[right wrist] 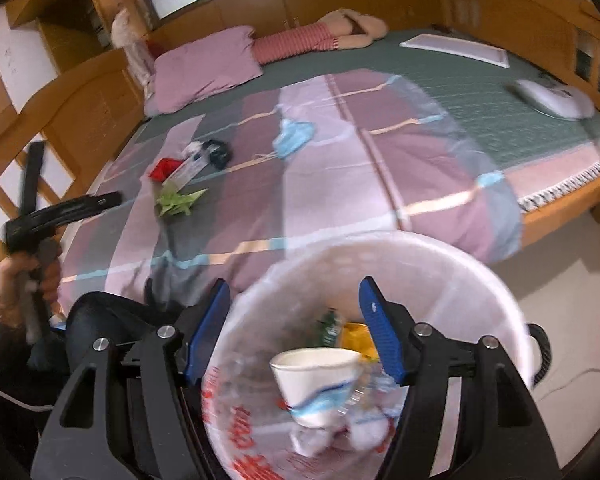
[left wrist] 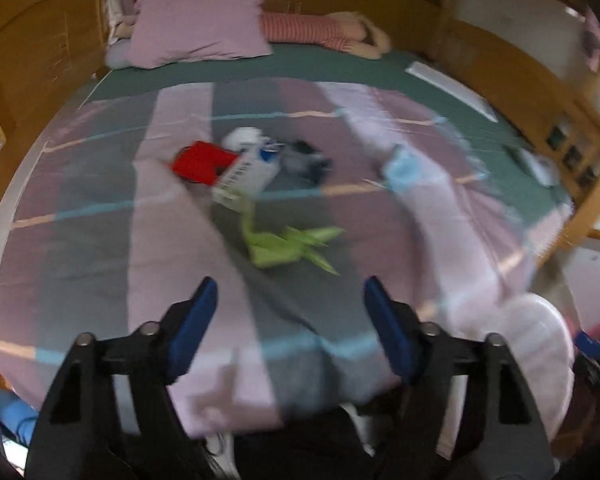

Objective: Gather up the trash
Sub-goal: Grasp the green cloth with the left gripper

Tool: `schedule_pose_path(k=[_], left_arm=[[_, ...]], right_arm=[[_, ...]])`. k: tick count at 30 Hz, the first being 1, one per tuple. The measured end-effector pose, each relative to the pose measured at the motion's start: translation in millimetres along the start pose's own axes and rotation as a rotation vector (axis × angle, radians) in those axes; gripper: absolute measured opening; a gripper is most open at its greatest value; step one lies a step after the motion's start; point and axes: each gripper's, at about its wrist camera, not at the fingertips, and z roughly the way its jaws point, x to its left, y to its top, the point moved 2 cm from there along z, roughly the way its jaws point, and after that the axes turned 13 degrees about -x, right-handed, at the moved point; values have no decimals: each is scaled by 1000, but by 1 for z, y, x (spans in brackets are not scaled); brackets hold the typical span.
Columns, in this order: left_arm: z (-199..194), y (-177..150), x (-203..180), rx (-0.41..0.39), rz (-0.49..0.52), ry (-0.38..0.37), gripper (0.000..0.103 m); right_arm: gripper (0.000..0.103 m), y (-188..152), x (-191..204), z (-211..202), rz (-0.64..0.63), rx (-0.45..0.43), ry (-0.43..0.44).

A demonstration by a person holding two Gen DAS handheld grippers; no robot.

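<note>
Several pieces of trash lie blurred mid-bed: a red paper (left wrist: 200, 162), a white carton (left wrist: 244, 178), a green folded paper (left wrist: 288, 246), a dark crumpled wad (left wrist: 306, 160) and a blue face mask (left wrist: 404, 168). My left gripper (left wrist: 290, 312) hovers open over the striped cover, short of the green paper, with nothing between its fingers. My right gripper (right wrist: 294, 328) stands open above a white bag-lined bin (right wrist: 420, 248). A paper cup (right wrist: 316, 380) lies in the bin among wrappers, clear of the pads. The mask (right wrist: 294, 138) and green paper (right wrist: 176, 200) also show in the right wrist view.
A pink pillow (left wrist: 198, 26) and a striped plush doll (left wrist: 324, 30) lie at the bed's head. A white board (right wrist: 456, 50) and a white device (right wrist: 552, 98) rest on the green sheet. Wooden frame (right wrist: 560, 204) rings the bed. A hand (right wrist: 24, 276) grips the left tool's handle.
</note>
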Motion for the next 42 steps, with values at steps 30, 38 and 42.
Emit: schedule_pose_path(k=[30,38,42], left_arm=[[1,19,169,-105,-287,226,15],[-2,5,206,-52,-408,311,15],[-8,5,210,-58,-395,328,15]], right_arm=[[62,60,189,233,-186,29,212],[62,52,245,296,-215,-16,205],[62,54,255,335,-244,6,115]])
